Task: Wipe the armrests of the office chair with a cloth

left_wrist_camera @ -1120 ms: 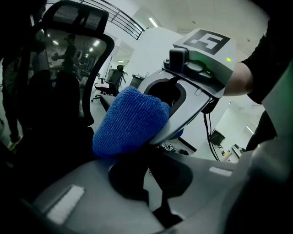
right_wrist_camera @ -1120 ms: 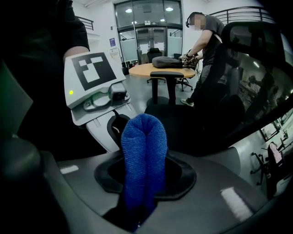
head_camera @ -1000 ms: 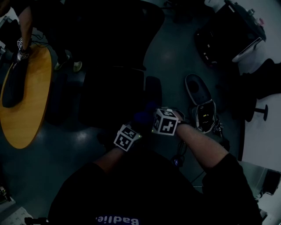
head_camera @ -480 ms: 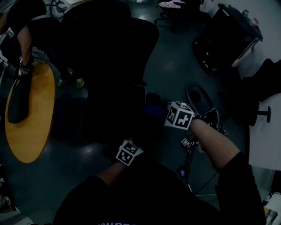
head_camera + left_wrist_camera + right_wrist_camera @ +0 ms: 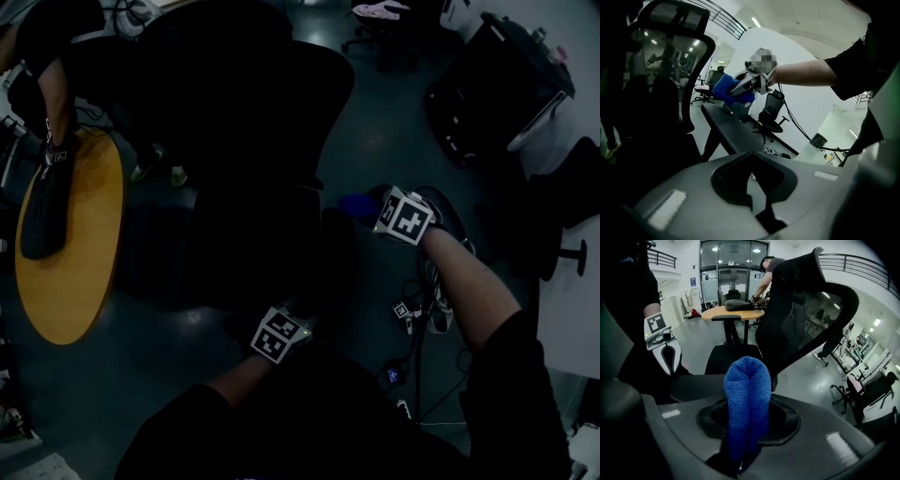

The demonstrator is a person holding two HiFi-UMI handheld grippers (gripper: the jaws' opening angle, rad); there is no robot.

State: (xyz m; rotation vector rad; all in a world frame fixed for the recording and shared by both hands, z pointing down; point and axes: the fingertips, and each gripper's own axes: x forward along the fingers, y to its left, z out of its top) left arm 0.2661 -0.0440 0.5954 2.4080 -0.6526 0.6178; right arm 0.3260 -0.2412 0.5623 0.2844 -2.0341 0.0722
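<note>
The black office chair (image 5: 246, 141) stands in front of me, very dark in the head view. My right gripper (image 5: 370, 206) is shut on a folded blue cloth (image 5: 355, 204) over the far end of the chair's right armrest (image 5: 335, 246). In the right gripper view the cloth (image 5: 747, 394) stands up between the jaws of the right gripper (image 5: 742, 448), just above the armrest pad (image 5: 696, 386). My left gripper (image 5: 286, 323) sits at the near end of that armrest (image 5: 725, 130), its jaws (image 5: 751, 192) shut on nothing. The left gripper view shows the cloth (image 5: 726, 89) far along the armrest.
A round wooden table (image 5: 70, 244) with a dark bag (image 5: 39, 216) stands at left, another person (image 5: 56, 84) beside it. More office chairs (image 5: 769, 115), a black machine (image 5: 487, 84) and cables (image 5: 412, 319) on the grey floor lie to the right.
My right gripper has carried the blue cloth away from me along the right armrest toward its far end. My left gripper has drawn back a little toward me.
</note>
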